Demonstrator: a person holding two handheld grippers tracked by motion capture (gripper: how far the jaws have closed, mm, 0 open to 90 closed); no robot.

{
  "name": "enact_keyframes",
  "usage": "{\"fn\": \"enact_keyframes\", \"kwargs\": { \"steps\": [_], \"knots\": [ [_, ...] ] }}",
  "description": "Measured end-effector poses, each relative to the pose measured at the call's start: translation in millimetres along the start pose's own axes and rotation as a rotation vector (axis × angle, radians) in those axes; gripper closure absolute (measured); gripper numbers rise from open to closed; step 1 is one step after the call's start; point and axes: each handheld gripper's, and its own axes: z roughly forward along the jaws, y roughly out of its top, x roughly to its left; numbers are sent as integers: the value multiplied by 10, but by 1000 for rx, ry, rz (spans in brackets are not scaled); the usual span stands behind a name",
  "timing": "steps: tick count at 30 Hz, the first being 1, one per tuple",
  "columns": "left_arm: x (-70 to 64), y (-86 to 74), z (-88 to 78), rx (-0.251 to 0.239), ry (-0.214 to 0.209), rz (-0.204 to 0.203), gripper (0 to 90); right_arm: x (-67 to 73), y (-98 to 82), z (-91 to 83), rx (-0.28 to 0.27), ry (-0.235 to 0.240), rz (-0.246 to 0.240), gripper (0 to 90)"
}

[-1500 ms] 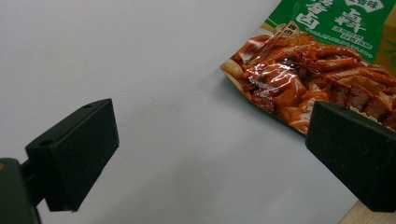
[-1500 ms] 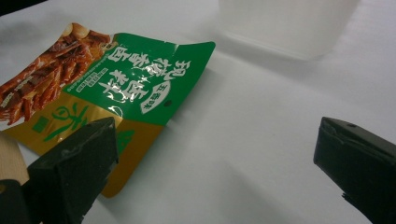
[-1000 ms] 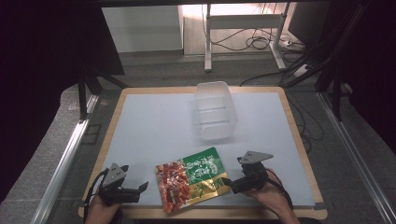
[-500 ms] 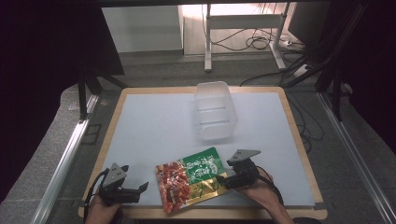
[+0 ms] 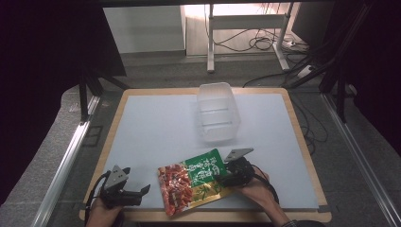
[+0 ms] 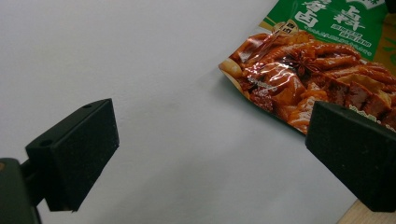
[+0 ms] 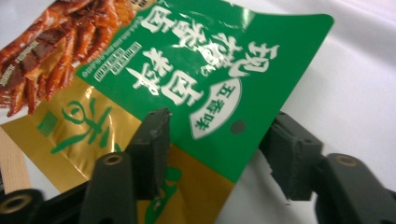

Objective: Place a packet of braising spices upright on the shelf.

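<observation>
Across the whole scene, surface: a pale sheet on a wooden board (image 5: 156,127) is carrying everything I am working with.
Container: a clear plastic tub (image 5: 217,112) is standing empty at the far middle of the surface, well apart from both of my hands.
Pouch: a green, gold and red food pouch (image 5: 195,179) is lying at the near edge of the surface, between my two hands, its red end pointing toward my left side and its green end toward my right. In the right gripper view the green edge is lifting slightly off the sheet.
Right tongs: my right tongs (image 5: 227,174) are reaching in at the pouch's green and gold corner. Their jaws have just been closing, and the corner is sitting between them; one jaw is lying against the top of the foil, the other is standing clear beside the edge, so they are not yet pinching it.
Left tongs: my left tongs (image 5: 142,191) are resting near the front left edge of the surface, jaws spread wide with nothing between them, the pouch's red end lying just beyond.
</observation>
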Motion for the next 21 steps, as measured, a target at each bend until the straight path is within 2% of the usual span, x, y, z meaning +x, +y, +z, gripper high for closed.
{"fn": "enact_keyframes", "kwargs": {
  "steps": [2, 6, 8, 10, 14, 16, 19, 21],
  "knots": [
    [1, 0, 0, 0, 0, -1, 26, 20, 30, -2, -7, 1, -19, 507],
    [2, 1, -1, 3, 0, 3, 26, 34, 73, 10, -24, -6, -30, 530],
    [2, 0, -1, 3, 0, 2, 26, 34, 89, 36, -8, -21, -38, 532],
    [5, 0, -2, 2, -1, 0, 26, 37, 94, 95, 10, -25, -50, 580],
    [5, 0, -2, 2, -2, 0, 26, 84, 131, 104, 4, -33, -73, 711],
    [5, -1, -2, 2, -2, 0, 26, 89, 141, 97, 2, -36, -76, 736],
    [7, -1, -3, 1, -3, -1, 26, 74, 146, 101, 8, -14, -69, 814],
    [7, -1, -3, 1, -3, -1, 26, 79, 148, 97, 3, -5, -80, 859]
  ]
}}
